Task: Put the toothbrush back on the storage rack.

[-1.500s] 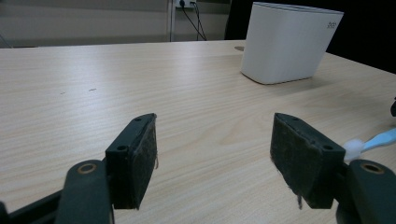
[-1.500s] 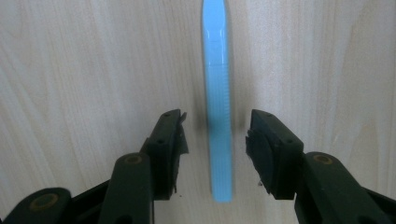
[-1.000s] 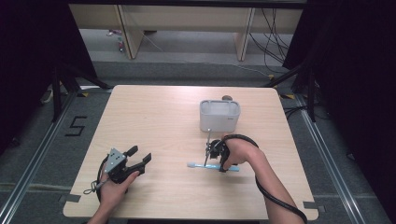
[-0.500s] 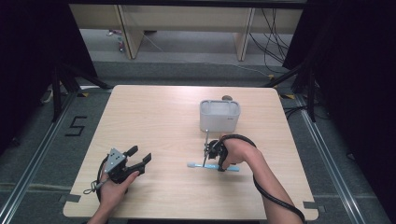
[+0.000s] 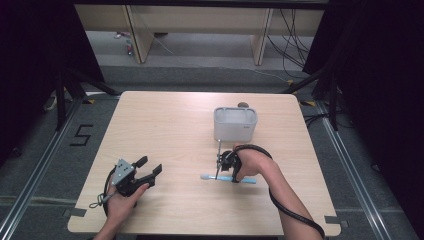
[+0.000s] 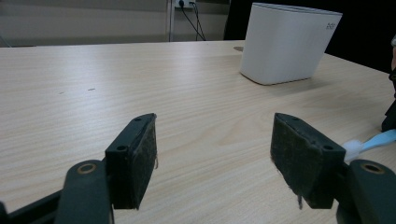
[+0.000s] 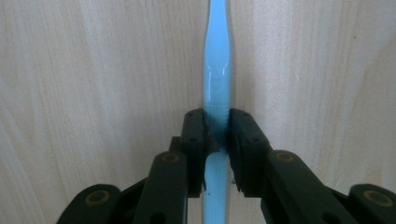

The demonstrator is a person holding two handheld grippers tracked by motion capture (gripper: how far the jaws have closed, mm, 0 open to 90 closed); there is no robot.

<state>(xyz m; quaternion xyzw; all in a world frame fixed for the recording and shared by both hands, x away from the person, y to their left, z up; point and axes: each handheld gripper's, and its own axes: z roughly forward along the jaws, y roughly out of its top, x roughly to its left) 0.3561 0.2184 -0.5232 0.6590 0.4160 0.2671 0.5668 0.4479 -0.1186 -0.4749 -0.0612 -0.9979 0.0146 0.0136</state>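
Observation:
A light blue toothbrush (image 5: 227, 178) with a white head lies flat on the wooden table (image 5: 165, 130), in front of a white holder cup (image 5: 235, 124). My right gripper (image 5: 227, 167) points down at it. In the right gripper view its jaws have just been closing, and the right gripper (image 7: 216, 130) now stands shut on the toothbrush (image 7: 217, 56), pads pressed against the handle's sides. My left gripper (image 5: 148, 167) rests near the front left of the table, and in its own view the left gripper (image 6: 212, 154) is open with nothing between the pads. The toothbrush (image 6: 369, 142) head peeks in at that view's right edge.
The white holder cup (image 6: 289, 42) stands upright behind the toothbrush, toward the table's back. A small round knob (image 5: 243, 105) sits just behind it. A thin metal rod (image 5: 218, 159) rises beside my right gripper. Bare wood lies between the two hands.
The right gripper's jaws have narrowed onto the toothbrush handle. Both hands have stayed where they were.

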